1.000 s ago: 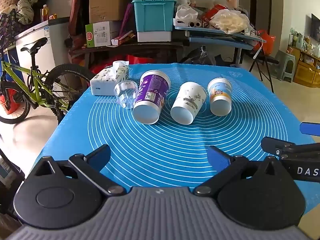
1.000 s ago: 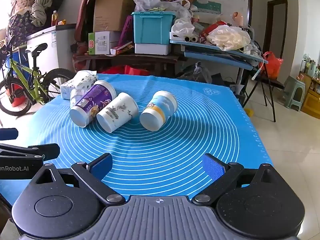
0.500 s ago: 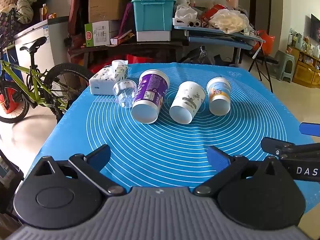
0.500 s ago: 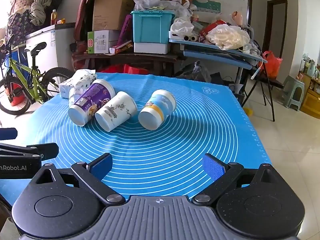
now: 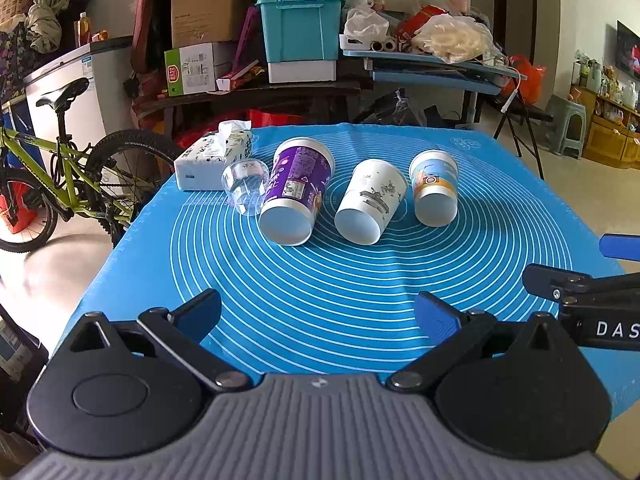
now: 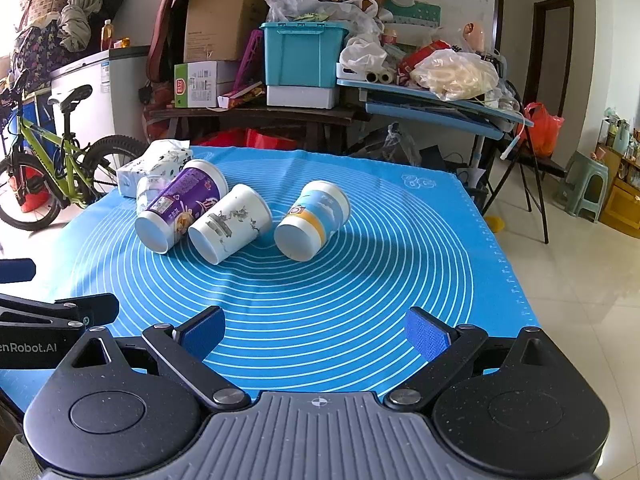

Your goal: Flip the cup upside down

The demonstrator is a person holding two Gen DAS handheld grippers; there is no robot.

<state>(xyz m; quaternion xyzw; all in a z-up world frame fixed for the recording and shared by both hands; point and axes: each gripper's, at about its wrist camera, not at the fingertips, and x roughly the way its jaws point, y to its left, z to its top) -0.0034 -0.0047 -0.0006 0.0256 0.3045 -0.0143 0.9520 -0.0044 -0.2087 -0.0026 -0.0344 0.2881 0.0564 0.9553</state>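
Several cups lie on their sides on the blue mat (image 5: 340,292), bottoms toward me: a clear plastic cup (image 5: 245,186), a purple cup (image 5: 296,190), a white cup (image 5: 371,201) and a blue-and-yellow cup (image 5: 434,187). They also show in the right wrist view: purple cup (image 6: 180,210), white cup (image 6: 230,222), blue-and-yellow cup (image 6: 314,220). My left gripper (image 5: 318,316) is open and empty near the mat's front edge. My right gripper (image 6: 316,334) is open and empty, to its right.
A tissue pack (image 5: 214,154) lies at the mat's far left corner beside the clear cup. A green bicycle (image 5: 60,176) stands left of the table. Cluttered tables with a teal bin (image 5: 300,36) stand behind. Tiled floor lies to the right.
Both views have drifted slightly; the cups sit a touch lower in frame. The cups have not moved and both grippers stay open.
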